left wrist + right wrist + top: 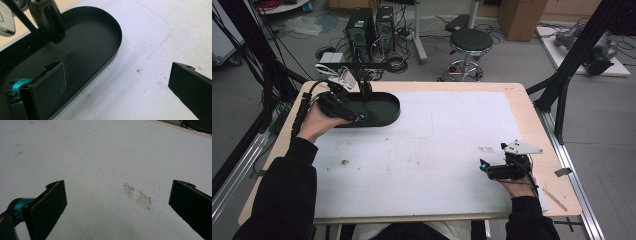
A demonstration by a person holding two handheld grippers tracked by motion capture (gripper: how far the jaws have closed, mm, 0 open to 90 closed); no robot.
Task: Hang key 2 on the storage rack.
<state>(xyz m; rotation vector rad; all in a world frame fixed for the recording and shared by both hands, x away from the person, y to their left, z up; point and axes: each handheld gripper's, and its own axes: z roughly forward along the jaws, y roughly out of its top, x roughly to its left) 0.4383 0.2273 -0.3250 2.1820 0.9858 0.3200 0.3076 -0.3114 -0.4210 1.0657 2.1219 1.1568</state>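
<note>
Left tool (117,82): jaws wide apart, holding nothing, one jaw over the black tray (105,25)
Right tool (117,202): jaws wide apart, empty, above the white worktop (100,157)

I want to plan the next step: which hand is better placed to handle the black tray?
Left. The left tool hangs open over the black tray, one jaw above its floor. The right tool rests far off on the white mat.

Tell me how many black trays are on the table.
1. The black oval tray sits at the far left of the table, partly on the white sheet. The left tool hovers over its near rim, jaws open. None seems hidden.
</note>
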